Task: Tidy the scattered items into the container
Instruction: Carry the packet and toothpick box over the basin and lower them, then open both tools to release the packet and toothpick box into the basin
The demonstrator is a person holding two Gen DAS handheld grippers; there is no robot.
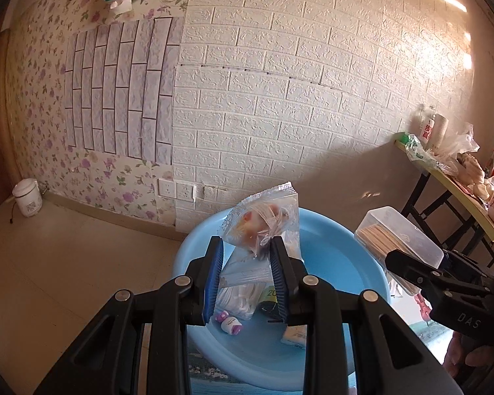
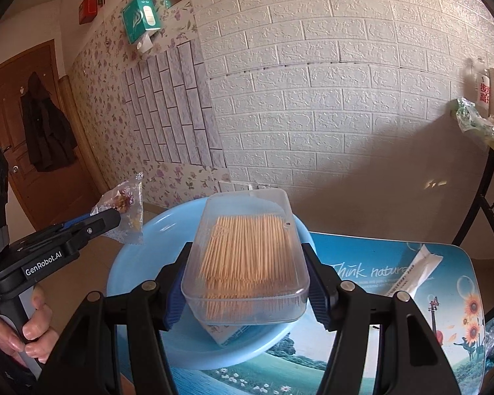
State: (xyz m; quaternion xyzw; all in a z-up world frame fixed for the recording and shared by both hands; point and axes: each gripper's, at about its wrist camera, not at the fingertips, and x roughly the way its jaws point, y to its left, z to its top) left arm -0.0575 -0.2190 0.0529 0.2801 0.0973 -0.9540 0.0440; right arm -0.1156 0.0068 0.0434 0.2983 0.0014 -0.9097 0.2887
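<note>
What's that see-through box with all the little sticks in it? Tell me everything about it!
The clear plastic box is rectangular with rounded corners, lid shut, packed with pale wooden toothpicks lying side by side. The right gripper squeezes it between its blue pads, one on each side. It hangs a bit tilted in the air over the blue basin, not touching it. The left wrist view shows it too.

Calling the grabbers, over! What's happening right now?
Left tool shut on snack packet, above blue basin. Right tool shut on toothpick box, over basin too. White sachet still on table. Nothing in the way.
</note>
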